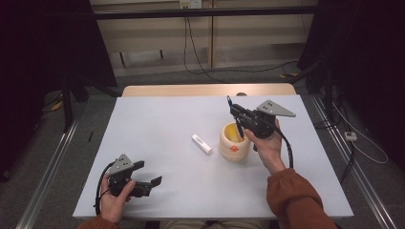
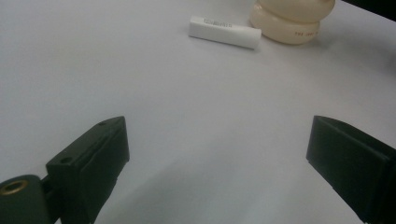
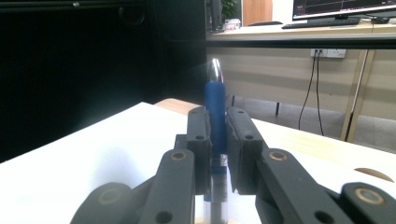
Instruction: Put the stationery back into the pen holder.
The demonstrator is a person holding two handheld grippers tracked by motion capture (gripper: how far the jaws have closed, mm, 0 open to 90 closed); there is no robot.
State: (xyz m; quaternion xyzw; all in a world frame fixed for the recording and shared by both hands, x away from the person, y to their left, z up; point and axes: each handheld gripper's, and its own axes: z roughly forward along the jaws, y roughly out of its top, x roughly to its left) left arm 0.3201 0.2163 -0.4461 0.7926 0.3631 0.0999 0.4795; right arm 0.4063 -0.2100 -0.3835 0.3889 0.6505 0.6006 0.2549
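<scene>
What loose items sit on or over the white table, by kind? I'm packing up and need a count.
Blue pen, clamped in the right tool: 1
Cream holder cup: 1
White tube: 1
Total: 3

A blue-capped pen [image 3: 215,121] stands upright over the cream holder [image 1: 234,143] on the table.
</scene>
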